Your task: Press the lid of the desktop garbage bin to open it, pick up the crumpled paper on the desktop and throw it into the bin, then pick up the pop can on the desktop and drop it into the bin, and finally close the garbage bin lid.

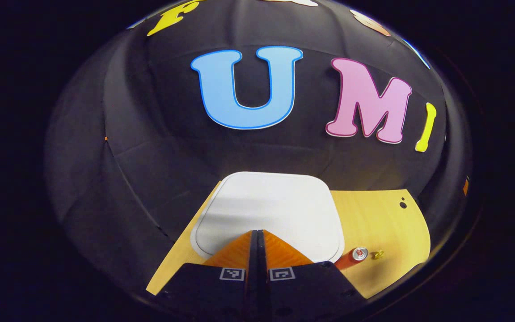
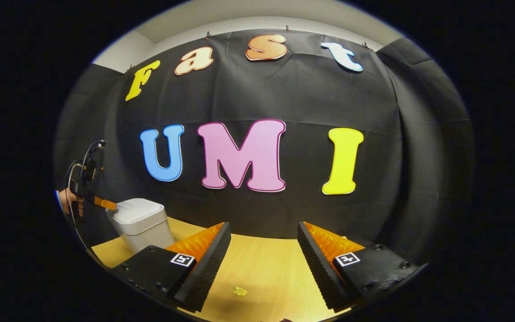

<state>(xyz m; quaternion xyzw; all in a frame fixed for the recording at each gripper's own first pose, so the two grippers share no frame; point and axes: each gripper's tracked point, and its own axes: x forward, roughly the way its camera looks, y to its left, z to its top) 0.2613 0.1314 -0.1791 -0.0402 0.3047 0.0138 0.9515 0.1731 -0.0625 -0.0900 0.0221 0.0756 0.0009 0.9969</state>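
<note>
The white lid of the bin (image 1: 275, 205) lies closed just under my left gripper (image 1: 257, 232), whose fingers are shut together with nothing between them, tips at the lid's near edge. In the right gripper view the grey-white bin (image 2: 143, 223) stands at the far left of the table, and the left gripper (image 2: 105, 204) touches its lid from the left. To the right of the bin sit an orange pop can (image 1: 356, 255) and a small yellow crumpled paper (image 1: 377, 255). My right gripper (image 2: 263, 237) hangs open over the table, with the paper (image 2: 240, 291) lying between and below its fingers.
The light wooden table (image 1: 382, 214) ends at the black cloth wall close behind the bin. A hand (image 2: 63, 201) holds the left gripper at the far left, with cables above it. Bare tabletop (image 2: 266, 264) stretches ahead of my right gripper.
</note>
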